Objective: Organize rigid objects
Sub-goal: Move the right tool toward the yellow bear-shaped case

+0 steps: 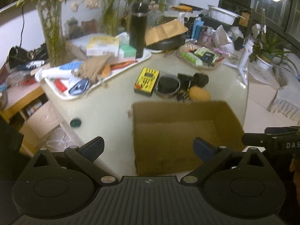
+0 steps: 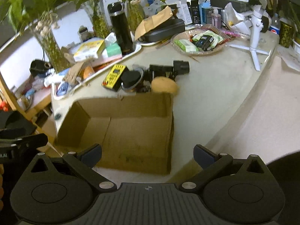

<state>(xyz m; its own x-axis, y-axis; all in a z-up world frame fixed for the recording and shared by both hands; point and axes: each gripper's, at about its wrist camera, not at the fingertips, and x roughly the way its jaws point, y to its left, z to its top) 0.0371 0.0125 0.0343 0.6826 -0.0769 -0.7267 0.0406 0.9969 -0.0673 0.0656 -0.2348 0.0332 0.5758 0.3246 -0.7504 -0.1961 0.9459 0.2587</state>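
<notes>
From my left wrist camera, my left gripper (image 1: 149, 148) hangs with its jaws spread wide and nothing between them, poised over the near left part of the cardboard box (image 1: 184, 136). The box sits open on the pale surface (image 1: 105, 103) and looks bare inside. Just beyond the box's far wall lie the rigid things: a yellow case (image 1: 146, 81) at the left, a round black tin (image 1: 168, 85) beside it, a black device (image 1: 194, 79) behind that, and an orange rounded object (image 1: 199, 93) touching or almost touching the box's far rim. A small dark green cap (image 1: 75, 122) lies alone on the surface, well left of the box. Farther back and left of the box, a white tray (image 1: 105, 78) carries clutter, with a tall black flask (image 1: 138, 30) standing at its far end.

From my right wrist camera, my right gripper (image 2: 147, 154) also has its jaws released, empty, hovering above the box's (image 2: 131, 131) near right corner. The yellow case (image 2: 114, 76), the black tin (image 2: 131, 79), the black device (image 2: 168, 68) and the orange object (image 2: 164, 86) cluster behind the box's far wall. Beyond the box to the right stands a white tripod (image 2: 256, 37), and a shallow basket (image 2: 221, 49) of packets sits behind the cluster.
</notes>
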